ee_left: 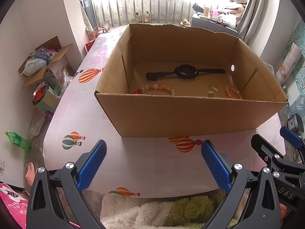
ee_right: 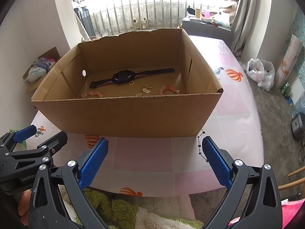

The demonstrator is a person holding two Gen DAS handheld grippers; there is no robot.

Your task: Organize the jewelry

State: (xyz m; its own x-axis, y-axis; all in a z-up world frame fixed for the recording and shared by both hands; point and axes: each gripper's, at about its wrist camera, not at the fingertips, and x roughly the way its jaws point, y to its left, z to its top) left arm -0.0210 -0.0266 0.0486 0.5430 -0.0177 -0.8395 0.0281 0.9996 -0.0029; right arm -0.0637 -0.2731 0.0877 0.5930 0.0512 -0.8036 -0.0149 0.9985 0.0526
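Two handheld grippers hover side by side above the near edge of a table, both pointing at a cardboard box. The left gripper (ee_left: pixel 153 164) has its blue ridged fingers (ee_left: pixel 92 167) spread wide, with nothing between them. The right gripper (ee_right: pixel 155 162) is equally wide apart and empty.

Beneath them, the table (ee_left: pixel 133 162) wears a pale pink cloth printed with striped hot-air balloons. A thin chain of dark stars (ee_right: pixel 201 147) lies on the cloth just beside the right gripper's right finger, outside the box.

Beyond the grippers stands the open cardboard box (ee_left: pixel 190 114), its torn top rim facing up. On its floor, counted: one dark watch (ee_left: pixel 185 72) laid out flat along the back; two pink-and-white bead bracelets, one at the left (ee_left: pixel 155 87) and one at the right (ee_left: pixel 232 92); two small gold rings, one just in front of the watch (ee_left: pixel 197 79) and one further right (ee_left: pixel 215 85); and a small cluster of metal charms (ee_left: pixel 210 91) too small to count surely.

Judging from this, most of the jewelry is already gathered in the box. The star chain looks like the one piece left to put away.
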